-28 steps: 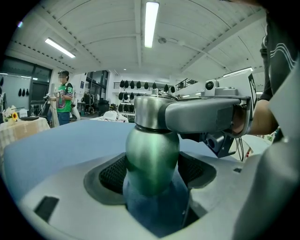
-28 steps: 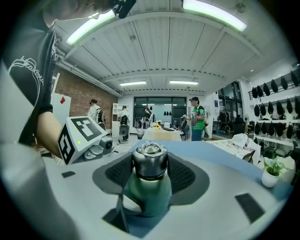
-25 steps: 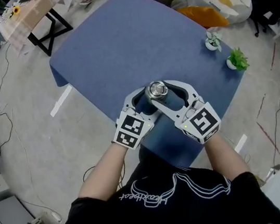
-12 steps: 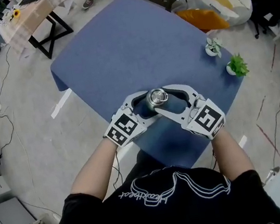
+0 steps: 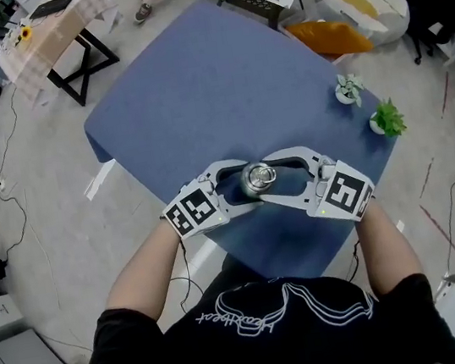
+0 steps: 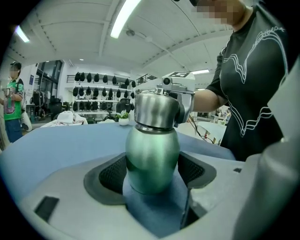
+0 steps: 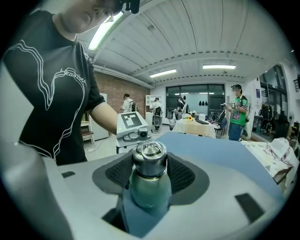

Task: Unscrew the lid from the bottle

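Observation:
A green metal bottle (image 6: 152, 157) with a silver lid (image 5: 258, 177) stands upright on the blue table (image 5: 211, 77), near its front corner. My left gripper (image 5: 243, 184) comes in from the left, and in the left gripper view (image 6: 152, 174) its dark pads are shut on the green body. From the right, my right gripper (image 5: 271, 178) reaches higher up; the right gripper view (image 7: 150, 174) has its pads pressed on the silver lid (image 7: 149, 159), with the green body (image 7: 150, 191) below. The two grippers face each other across the bottle.
Two small potted plants (image 5: 348, 88) (image 5: 386, 119) stand at the table's right edge. An orange bag (image 5: 328, 32) lies on the floor beyond the far corner, a wooden table (image 5: 58, 28) at the back left. People stand in the room's background.
Both grippers and the bottle have slid toward the table's front corner. The gripper bodies have swung apart, left cube leftward and right cube rightward, so they now oppose each other nearly in line.

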Tool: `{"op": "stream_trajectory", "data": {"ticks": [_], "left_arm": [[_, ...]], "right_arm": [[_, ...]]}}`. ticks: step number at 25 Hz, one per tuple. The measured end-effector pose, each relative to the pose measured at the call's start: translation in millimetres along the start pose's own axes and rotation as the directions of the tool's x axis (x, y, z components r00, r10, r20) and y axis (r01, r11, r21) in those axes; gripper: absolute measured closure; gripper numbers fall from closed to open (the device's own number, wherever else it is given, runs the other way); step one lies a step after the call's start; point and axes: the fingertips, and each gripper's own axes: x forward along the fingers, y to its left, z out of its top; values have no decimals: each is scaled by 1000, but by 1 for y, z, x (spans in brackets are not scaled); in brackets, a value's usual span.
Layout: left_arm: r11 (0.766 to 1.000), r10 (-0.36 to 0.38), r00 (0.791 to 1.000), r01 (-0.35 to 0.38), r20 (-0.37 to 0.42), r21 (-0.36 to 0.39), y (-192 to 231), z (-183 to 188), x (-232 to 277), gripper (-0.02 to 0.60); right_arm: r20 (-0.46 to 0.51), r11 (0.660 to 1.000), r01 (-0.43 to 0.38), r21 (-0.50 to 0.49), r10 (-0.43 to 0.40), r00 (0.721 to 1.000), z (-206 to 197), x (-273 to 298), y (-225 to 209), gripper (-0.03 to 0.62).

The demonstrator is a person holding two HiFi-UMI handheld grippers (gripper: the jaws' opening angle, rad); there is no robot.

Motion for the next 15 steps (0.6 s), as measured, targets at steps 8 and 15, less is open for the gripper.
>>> {"op": "stream_trajectory", "data": {"ticks": [8,15], "left_arm": [[991,-123,992,125,-35,44,-1,0,-1,236],[993,-111,994,112,-24,39,0,0,0,236]], "right_arm": [[-19,995,-95,-13,95,995,0,0,0,358],[-13,997,-77,22,77,997,1,0,-1,353]]}}
